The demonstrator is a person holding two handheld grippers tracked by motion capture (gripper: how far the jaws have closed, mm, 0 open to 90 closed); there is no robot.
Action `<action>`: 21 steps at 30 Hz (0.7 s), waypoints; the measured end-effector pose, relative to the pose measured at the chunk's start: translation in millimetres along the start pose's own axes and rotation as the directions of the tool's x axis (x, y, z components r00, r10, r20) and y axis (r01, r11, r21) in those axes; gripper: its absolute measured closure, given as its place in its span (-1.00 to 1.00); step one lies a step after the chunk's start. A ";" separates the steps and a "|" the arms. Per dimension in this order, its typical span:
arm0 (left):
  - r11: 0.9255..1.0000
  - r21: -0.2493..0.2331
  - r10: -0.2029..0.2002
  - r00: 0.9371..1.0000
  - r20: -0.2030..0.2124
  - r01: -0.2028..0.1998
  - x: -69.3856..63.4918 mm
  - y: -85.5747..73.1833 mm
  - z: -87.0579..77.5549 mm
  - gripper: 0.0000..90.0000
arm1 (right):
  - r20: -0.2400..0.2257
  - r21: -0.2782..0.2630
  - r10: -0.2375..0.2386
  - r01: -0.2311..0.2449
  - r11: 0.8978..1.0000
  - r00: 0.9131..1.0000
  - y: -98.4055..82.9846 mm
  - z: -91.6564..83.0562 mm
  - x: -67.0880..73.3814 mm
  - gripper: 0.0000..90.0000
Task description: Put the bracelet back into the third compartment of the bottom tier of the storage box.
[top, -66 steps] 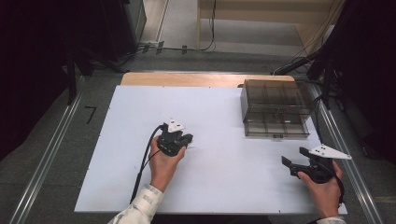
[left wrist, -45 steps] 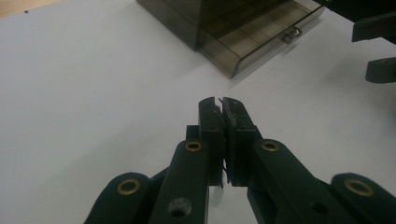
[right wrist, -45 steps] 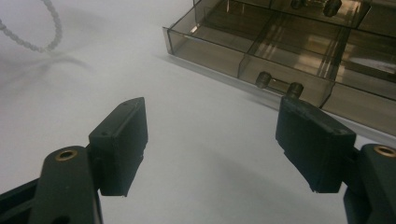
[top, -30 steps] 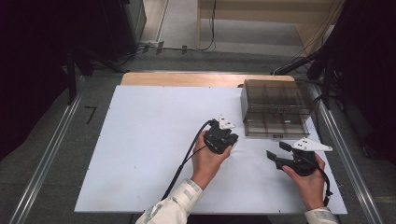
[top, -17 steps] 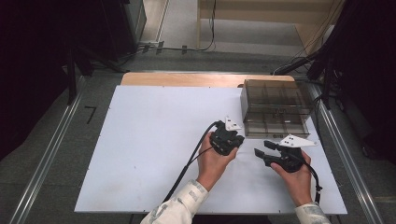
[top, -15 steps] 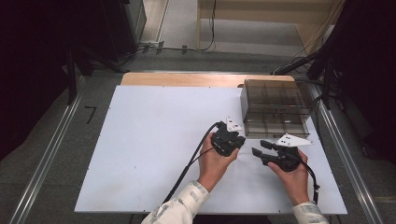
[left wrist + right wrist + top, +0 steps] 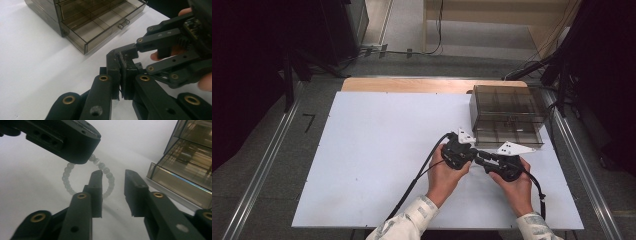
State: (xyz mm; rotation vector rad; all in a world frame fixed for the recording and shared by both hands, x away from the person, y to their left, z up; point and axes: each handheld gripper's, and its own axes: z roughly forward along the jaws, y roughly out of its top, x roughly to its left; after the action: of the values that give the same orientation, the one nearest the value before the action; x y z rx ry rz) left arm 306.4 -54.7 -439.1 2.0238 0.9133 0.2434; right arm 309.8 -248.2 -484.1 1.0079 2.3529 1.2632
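A white bead bracelet (image 7: 67,182) hangs from my left gripper (image 7: 476,154), whose jaws are pressed shut on it; in the left gripper view the beads are hidden behind the pads (image 7: 113,67). My right gripper (image 7: 113,173) is open, tip to tip with the left one. Its left finger (image 7: 96,182) pokes through the bracelet's loop while the other stands outside it. In the high view the right gripper (image 7: 487,163) meets the left one just in front of the smoky drawer box (image 7: 507,112).
The smoky clear drawer box (image 7: 95,22) stands at the back right of the white board (image 7: 377,150), a short way beyond both grippers. A cable (image 7: 417,175) trails from the left gripper toward the front edge. Dark floor and rails surround the board.
My left gripper has travelled right from the board's middle, and the right gripper has come in leftward. The two now touch tips in front of the box.
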 end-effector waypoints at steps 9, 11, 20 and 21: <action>1.000 -0.007 0.001 1.000 0.008 -0.001 -1.8 0.7 -0.4 0.96 | -0.008 -0.002 -0.018 0.018 1.000 1.000 0.3 -1.6 -2.2 0.85; 1.000 -0.011 0.008 1.000 0.006 -0.008 -2.8 0.6 -0.2 0.96 | 0.000 -0.001 -0.025 0.025 1.000 1.000 0.7 -2.9 -1.7 0.86; 0.999 -0.031 0.037 0.999 -0.009 -0.037 -6.7 -1.4 -0.7 0.76 | 0.016 -0.011 -0.048 0.048 0.999 0.999 2.1 -7.4 -0.8 0.87; 0.999 -0.033 0.037 0.999 -0.016 -0.037 -6.7 -1.8 -0.8 0.72 | 0.015 -0.012 -0.047 0.048 0.999 0.999 2.0 -7.9 -1.0 0.87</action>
State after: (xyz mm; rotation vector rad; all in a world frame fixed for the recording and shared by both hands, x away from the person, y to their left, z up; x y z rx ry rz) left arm 300.4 -58.1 -439.0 2.0118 0.8765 0.2935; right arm 307.1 -253.1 -478.1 0.9487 2.3411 1.2466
